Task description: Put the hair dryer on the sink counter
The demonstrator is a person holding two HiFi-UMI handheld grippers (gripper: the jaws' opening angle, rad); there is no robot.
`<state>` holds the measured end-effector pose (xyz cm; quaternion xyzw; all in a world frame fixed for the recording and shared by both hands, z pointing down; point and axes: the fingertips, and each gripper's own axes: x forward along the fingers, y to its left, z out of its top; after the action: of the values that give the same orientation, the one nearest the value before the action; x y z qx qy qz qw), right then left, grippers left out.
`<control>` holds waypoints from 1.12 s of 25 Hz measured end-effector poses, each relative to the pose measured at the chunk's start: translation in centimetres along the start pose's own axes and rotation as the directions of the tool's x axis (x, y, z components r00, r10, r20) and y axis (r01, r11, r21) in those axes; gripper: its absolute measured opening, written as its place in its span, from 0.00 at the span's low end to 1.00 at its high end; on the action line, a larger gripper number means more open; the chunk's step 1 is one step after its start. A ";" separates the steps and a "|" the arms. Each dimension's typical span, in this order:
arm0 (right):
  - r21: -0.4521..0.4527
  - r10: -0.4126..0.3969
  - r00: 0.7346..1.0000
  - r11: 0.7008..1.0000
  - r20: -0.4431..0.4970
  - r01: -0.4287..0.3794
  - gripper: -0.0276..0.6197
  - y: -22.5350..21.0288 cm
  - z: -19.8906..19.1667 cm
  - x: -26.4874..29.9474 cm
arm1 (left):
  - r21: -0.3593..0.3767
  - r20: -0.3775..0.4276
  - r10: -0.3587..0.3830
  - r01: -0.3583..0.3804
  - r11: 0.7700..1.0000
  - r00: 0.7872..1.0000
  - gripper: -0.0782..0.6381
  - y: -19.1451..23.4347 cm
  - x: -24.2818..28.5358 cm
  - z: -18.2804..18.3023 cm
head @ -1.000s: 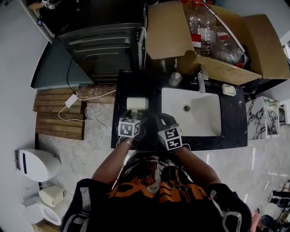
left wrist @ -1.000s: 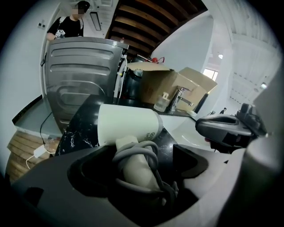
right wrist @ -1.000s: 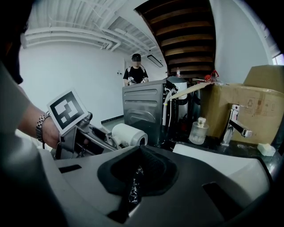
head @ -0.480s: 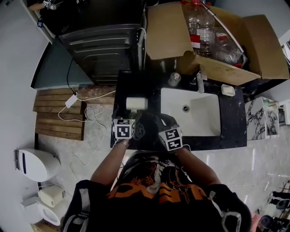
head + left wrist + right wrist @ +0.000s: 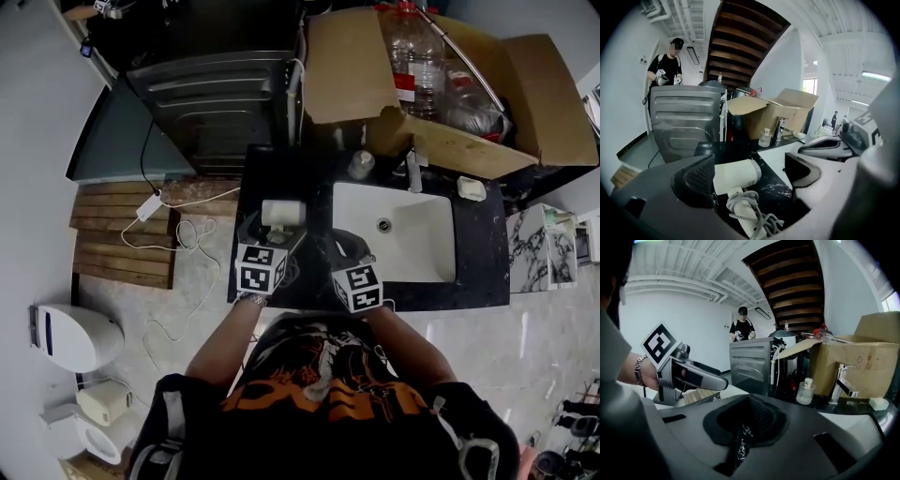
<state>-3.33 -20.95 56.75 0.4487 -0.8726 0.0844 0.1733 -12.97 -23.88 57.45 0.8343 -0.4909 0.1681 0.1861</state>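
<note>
Dryer (image 5: pixel 282 214) lies on counter (image 5: pixel 483 253), left end; L gripper (image 5: pixel 749 171) jaws wide, off it; R gripper (image 5: pixel 745 423) closed, empty: placement looks done, only pull-back left.

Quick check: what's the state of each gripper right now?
Left gripper: open; the hair dryer lies unheld on the counter.
Right gripper: shut, holding nothing.

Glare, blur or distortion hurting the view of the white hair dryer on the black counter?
Head view: fisheye bowing; white hair dryer small but clear on the black counter. Left gripper view: dark vignetted corners, bright window at right washed out, dryer sharp. Right gripper view: vignetted, dryer not visible.
</note>
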 end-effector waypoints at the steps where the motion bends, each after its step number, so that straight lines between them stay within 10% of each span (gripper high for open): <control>1: 0.001 0.002 1.000 1.000 0.011 -0.002 0.06 0.1 0.5 -0.1 | 0.006 0.009 -0.007 0.007 1.000 1.000 0.78 -0.3 -0.2 0.4; 13: -0.002 0.012 0.985 1.000 0.174 -0.011 0.06 0.2 7.9 -4.1 | 0.142 0.218 -0.085 0.054 0.988 0.972 0.18 -5.6 -4.6 7.8; 28: -0.045 0.058 0.935 0.998 0.350 -0.045 0.06 1.4 15.2 -10.6 | 0.171 0.367 -0.172 0.115 0.979 0.914 0.17 -9.9 -10.4 13.1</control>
<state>-2.24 -16.73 38.68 0.4305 -0.9023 -0.0082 0.0205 -7.76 -17.77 39.71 0.8962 -0.4414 0.0247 0.0380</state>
